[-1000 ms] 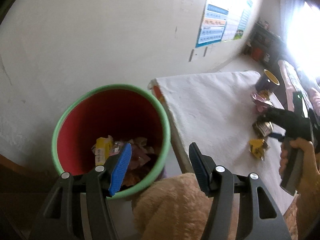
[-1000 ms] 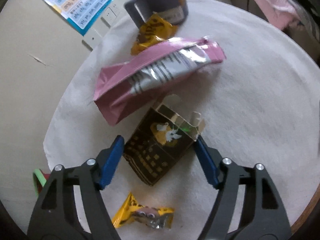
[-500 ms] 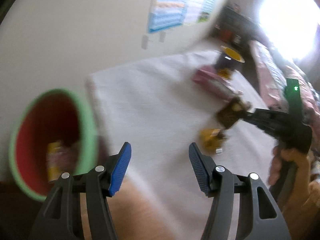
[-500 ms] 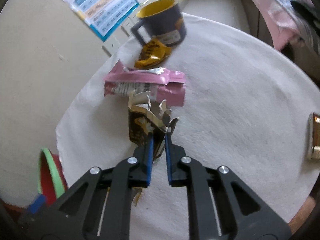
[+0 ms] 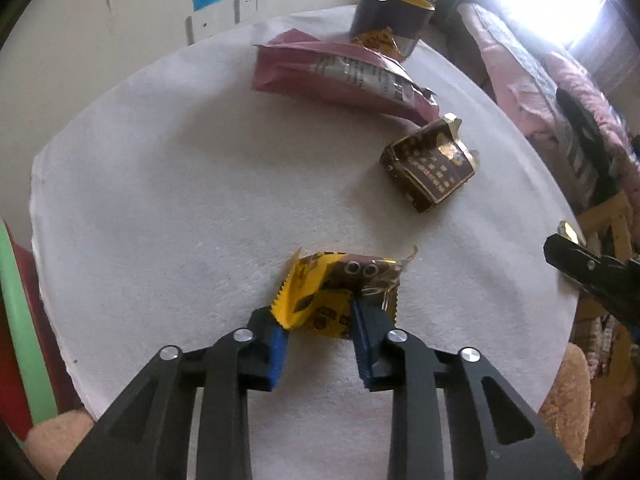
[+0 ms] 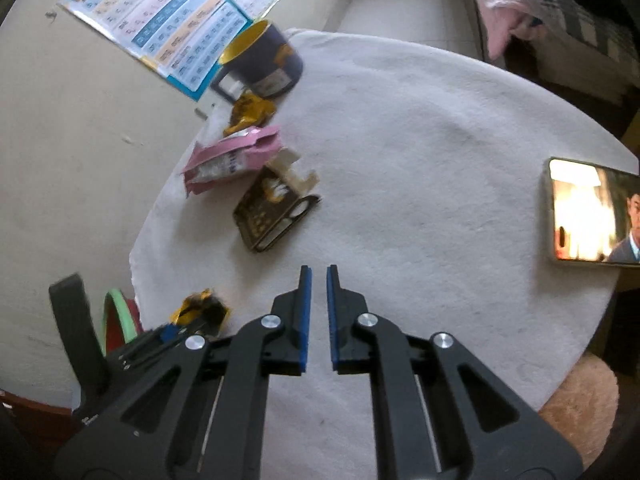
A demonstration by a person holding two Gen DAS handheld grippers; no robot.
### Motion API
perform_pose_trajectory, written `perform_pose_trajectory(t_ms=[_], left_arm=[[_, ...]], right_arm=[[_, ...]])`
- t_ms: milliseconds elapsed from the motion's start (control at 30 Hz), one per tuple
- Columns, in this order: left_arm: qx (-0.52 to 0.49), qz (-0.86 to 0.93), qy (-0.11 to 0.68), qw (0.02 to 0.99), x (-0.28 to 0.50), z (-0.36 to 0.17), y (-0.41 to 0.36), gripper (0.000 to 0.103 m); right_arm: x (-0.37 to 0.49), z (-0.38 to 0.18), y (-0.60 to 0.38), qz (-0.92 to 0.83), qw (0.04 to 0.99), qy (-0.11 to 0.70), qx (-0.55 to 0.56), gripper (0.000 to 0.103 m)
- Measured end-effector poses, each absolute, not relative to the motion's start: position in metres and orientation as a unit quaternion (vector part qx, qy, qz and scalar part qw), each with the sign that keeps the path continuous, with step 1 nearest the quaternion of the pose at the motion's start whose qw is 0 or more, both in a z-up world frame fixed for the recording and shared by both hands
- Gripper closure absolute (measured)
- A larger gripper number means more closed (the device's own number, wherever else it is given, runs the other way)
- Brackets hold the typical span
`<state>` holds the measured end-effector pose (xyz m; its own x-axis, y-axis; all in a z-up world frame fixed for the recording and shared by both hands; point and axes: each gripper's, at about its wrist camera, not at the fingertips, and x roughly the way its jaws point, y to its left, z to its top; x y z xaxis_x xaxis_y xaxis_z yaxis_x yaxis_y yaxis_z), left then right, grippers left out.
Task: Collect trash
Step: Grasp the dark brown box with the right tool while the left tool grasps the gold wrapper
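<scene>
A yellow snack wrapper lies on the white tablecloth. My left gripper is closing on it, and its blue pads press the wrapper's near end from both sides. In the right wrist view the same wrapper shows in the left gripper at the lower left. My right gripper is shut with nothing between its pads, a short way back from a torn brown box that lies flat on the cloth. A pink pouch and a gold wrapper lie further back.
A navy mug with a yellow inside stands at the far edge by the wall. A bin with a green rim stands beside the table on the left. A lit phone lies at the right edge. Pink bedding is beyond it.
The left gripper swung from above the bin to the table and closed round the yellow wrapper. The right gripper closed on the brown box, which now lies free on the cloth as the gripper drew back.
</scene>
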<state>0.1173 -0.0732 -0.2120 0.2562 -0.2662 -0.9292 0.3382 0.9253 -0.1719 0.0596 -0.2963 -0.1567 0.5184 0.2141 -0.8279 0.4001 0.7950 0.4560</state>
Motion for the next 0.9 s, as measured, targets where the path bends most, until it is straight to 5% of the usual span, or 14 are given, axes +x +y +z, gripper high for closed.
perform_pose_trajectory(t_ms=[100, 133, 167, 700, 900], left_arm=[[0.018, -0.187, 0.57, 0.8, 0.11, -0.201, -0.061, 0.084], [0.017, -0.186, 0.563, 0.805, 0.105, -0.197, -0.055, 0.084], [0.017, -0.185, 0.558, 0.809, 0.102, -0.193, -0.051, 0.084], [-0.024, -0.177, 0.519, 0.836, 0.081, -0.177, -0.005, 0.084], [-0.016, -0.171, 0.509, 0.843, 0.08, -0.174, -0.007, 0.084]], right_arm=[[0.067, -0.164, -0.298, -0.063, 0.804, 0.486, 0.336, 0.071], [0.071, -0.167, -0.297, -0.066, 0.799, 0.486, 0.347, 0.051], [0.074, -0.17, -0.295, -0.074, 0.796, 0.485, 0.355, 0.043], [0.172, -0.193, -0.249, -0.188, 0.79, 0.51, 0.283, 0.04], [0.176, -0.182, -0.224, -0.175, 0.825, 0.504, 0.186, 0.055]])
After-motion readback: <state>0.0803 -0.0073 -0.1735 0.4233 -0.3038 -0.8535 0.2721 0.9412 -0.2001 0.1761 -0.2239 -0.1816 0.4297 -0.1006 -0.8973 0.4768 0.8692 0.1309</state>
